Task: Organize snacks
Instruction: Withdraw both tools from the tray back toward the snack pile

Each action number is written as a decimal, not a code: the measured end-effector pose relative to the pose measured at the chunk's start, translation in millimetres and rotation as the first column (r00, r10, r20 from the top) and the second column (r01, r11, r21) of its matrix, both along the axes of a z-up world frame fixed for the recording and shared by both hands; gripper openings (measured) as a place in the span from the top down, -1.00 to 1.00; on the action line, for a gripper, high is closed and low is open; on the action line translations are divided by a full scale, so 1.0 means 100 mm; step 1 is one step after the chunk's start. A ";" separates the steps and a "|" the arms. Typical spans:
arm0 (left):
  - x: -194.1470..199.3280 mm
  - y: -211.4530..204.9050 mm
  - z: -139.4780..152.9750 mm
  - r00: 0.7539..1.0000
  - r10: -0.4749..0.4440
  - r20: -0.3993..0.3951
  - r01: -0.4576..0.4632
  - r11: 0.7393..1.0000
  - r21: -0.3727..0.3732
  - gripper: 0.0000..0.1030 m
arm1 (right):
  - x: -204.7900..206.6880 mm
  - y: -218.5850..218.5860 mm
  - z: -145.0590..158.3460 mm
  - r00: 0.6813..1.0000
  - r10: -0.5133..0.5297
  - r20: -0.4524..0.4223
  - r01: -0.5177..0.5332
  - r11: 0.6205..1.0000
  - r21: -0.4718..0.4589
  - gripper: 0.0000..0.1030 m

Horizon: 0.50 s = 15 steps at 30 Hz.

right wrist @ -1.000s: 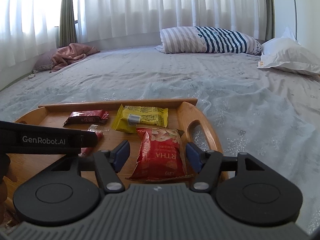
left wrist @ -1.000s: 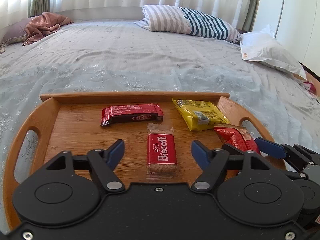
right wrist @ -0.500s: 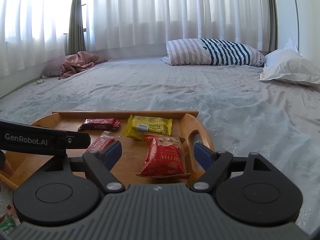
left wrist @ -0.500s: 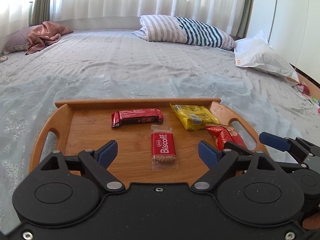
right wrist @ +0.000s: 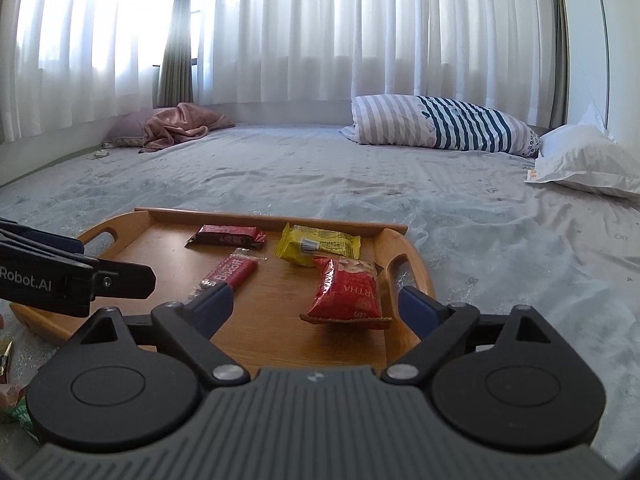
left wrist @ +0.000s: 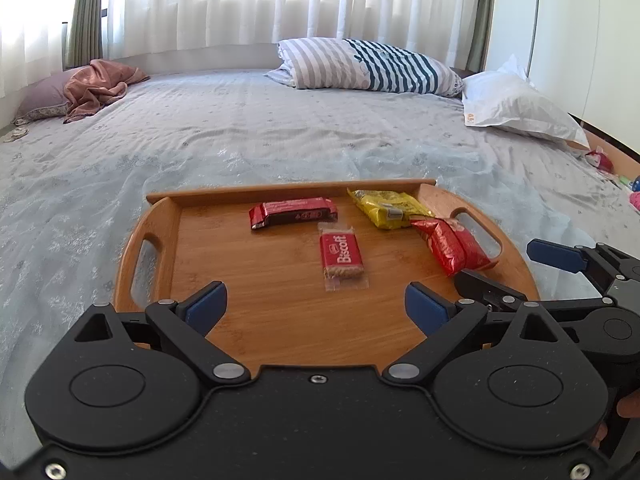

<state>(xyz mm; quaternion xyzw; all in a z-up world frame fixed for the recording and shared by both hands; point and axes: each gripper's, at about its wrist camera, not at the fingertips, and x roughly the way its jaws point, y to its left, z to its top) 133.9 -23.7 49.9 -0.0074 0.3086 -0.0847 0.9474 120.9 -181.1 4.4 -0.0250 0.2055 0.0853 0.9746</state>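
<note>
While my left claw and right claw are opening, both empty, four snacks lie on the tray: a biscuit mid-tray, a red bag by its right edge.

Four snack packets lie flat (seemingly apart) on tray.

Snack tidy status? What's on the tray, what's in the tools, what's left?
Done: four snacks lie on the wooden tray: dark red bar, Biscoff, yellow pack, red bag. In hand: nothing; left tool and right tool are opening, empty. Left: wrappers beside the tray, only partly visible.
</note>
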 end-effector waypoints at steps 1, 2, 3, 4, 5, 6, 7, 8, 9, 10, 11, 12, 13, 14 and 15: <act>-0.03 0.02 -0.01 1.000 0.001 -0.004 -0.001 1.000 -0.006 -0.86 | -0.02 0.01 -0.01 1.000 0.004 0.001 -0.004 1.000 -0.003 -0.89; -0.05 0.04 -0.02 1.000 0.003 -0.009 -0.003 1.000 -0.013 -0.86 | -0.04 0.02 -0.01 1.000 0.008 0.002 -0.008 1.000 -0.007 -0.89; -0.07 0.06 -0.02 1.000 0.005 -0.012 -0.006 1.000 -0.018 -0.86 | -0.06 0.02 -0.01 1.000 0.011 0.003 -0.011 1.000 -0.011 -0.91; -0.10 0.07 -0.03 1.000 0.008 -0.014 -0.008 1.000 -0.020 -0.86 | -0.08 0.03 -0.01 1.000 0.015 0.005 -0.014 1.000 -0.015 -0.93; -0.12 0.08 -0.04 1.000 0.011 -0.014 -0.012 1.000 -0.020 -0.86 | -0.10 0.04 -0.01 1.000 0.019 0.009 -0.019 1.000 -0.020 -0.95; -0.14 0.10 -0.05 1.000 0.015 -0.014 -0.015 1.000 -0.019 -0.86 | -0.13 0.05 -0.01 1.000 0.024 0.013 -0.024 0.999 -0.025 -0.97; -0.17 0.11 -0.05 1.000 0.018 -0.014 -0.018 1.000 -0.017 -0.86 | -0.16 0.06 -0.01 0.999 0.029 0.018 -0.029 0.999 -0.030 -0.99; -0.19 0.12 -0.06 1.000 0.021 -0.013 -0.021 1.000 -0.017 -0.86 | -0.18 0.08 -0.02 0.999 0.035 0.021 -0.034 0.999 -0.036 -0.99; -0.22 0.13 -0.07 1.000 0.023 -0.013 -0.023 1.000 -0.017 -0.86 | -0.21 0.09 -0.02 0.999 0.040 0.023 -0.039 0.998 -0.041 -0.99; -0.25 0.14 -0.08 1.000 0.022 -0.014 -0.023 1.000 -0.017 -0.86 | -0.23 0.10 -0.02 0.999 0.045 0.025 -0.043 0.998 -0.046 -1.00; -0.27 0.15 -0.09 1.000 0.023 -0.015 -0.023 1.000 -0.017 -0.87 | -0.25 0.11 -0.02 0.999 0.048 0.026 -0.046 0.998 -0.051 -1.00; -0.29 0.16 -0.09 1.000 0.025 -0.016 -0.025 1.000 -0.017 -0.87 | -0.27 0.12 -0.02 0.998 0.050 0.029 -0.049 0.997 -0.057 -1.00; -0.31 0.17 -0.09 1.000 0.026 -0.016 -0.026 1.000 -0.017 -0.87 | -0.29 0.13 -0.02 0.998 0.052 0.032 -0.050 0.997 -0.062 -1.00; -0.34 0.19 -0.10 0.999 0.028 -0.016 -0.028 0.999 -0.016 -0.87 | -0.31 0.14 -0.02 0.998 0.054 0.034 -0.052 0.996 -0.066 -1.00; -0.36 0.19 -0.10 0.999 0.031 -0.014 -0.031 0.999 -0.014 -0.87 | -0.33 0.15 -0.02 0.998 0.057 0.035 -0.055 0.996 -0.067 -1.00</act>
